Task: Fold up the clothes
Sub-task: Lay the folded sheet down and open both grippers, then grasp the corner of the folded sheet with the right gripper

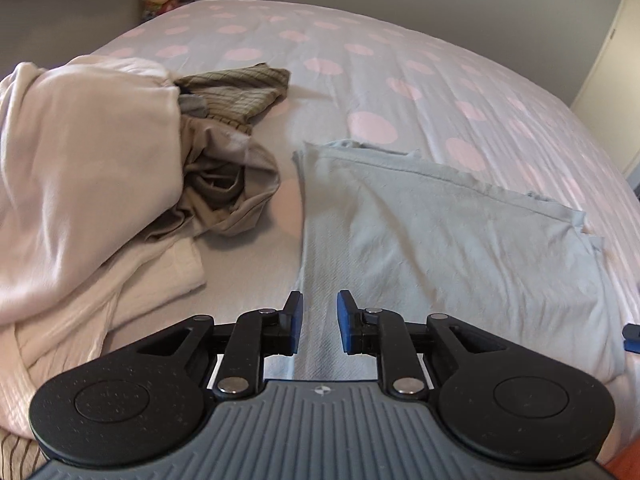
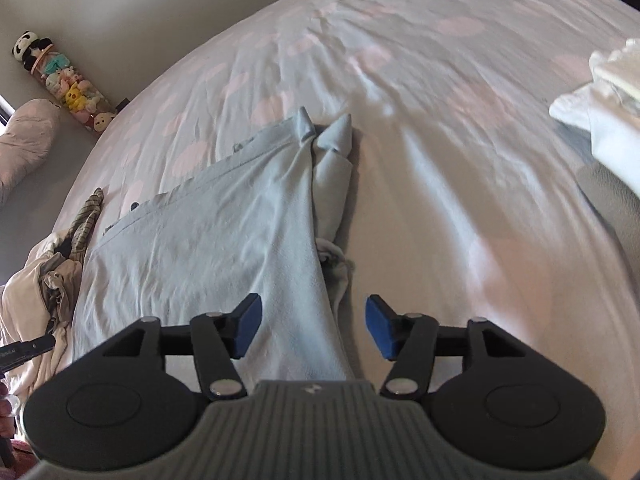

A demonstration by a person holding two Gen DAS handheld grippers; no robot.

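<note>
The pale blue garment [image 1: 448,236] lies flat mid-bed, partly folded, on the pink-dotted sheet [image 1: 400,64]. It looks thin, limp and light; I judge it will sag and slide unless pinched at a corner or doubled hem, such as the bunched points at twelve o'clock in the right wrist view.

The left gripper [image 1: 319,322] stands slightly apart and the right gripper [image 2: 314,328] wide apart, both empty above the cloth.

Count: one blue garment, and a heap at nine o'clock with one cream piece [image 1: 80,176], one tan [image 1: 224,192] and one striped [image 1: 240,92]. White cloth [image 2: 608,100] sits at two o'clock.
</note>
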